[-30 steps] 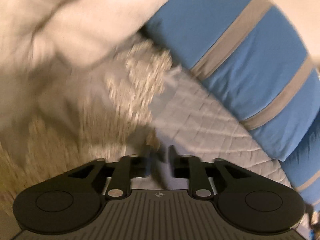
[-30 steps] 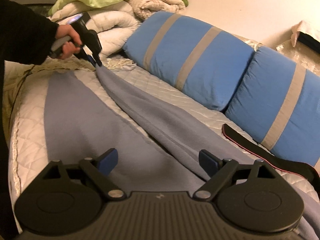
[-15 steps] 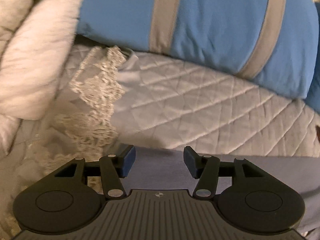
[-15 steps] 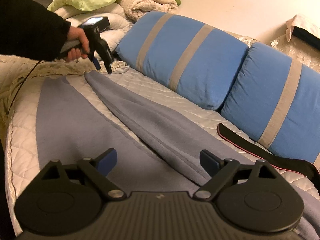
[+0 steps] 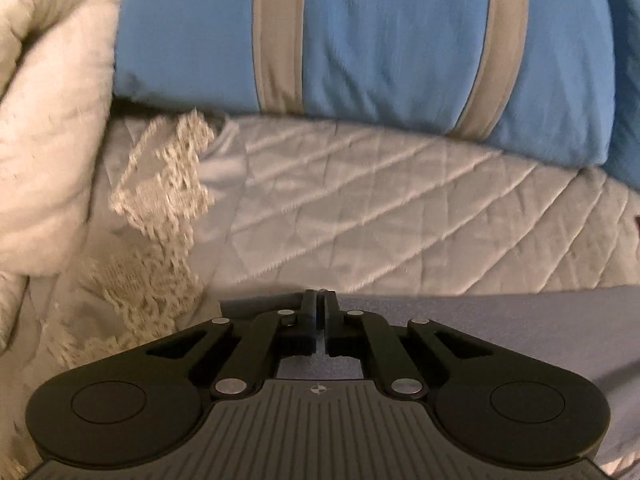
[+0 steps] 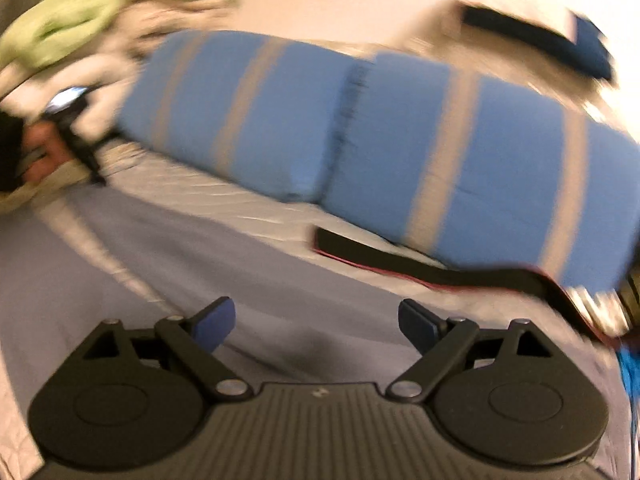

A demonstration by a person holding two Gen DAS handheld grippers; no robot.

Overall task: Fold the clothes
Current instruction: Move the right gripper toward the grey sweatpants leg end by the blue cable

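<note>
Left gripper pinched on grey-blue garment; right gripper spread above it

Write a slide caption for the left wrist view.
Left tongs shut on the edge of the grey-blue garment, lying on the quilted bedcover before a striped blue cushion.

Motion blur smears the whole right wrist view, leaving the green bedding and black strap indistinct.

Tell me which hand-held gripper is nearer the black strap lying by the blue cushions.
Right. The right hand-held gripper hovers open over the grey garment just short of the black strap; the left hand-held gripper is far off at the garment's other end.
</note>
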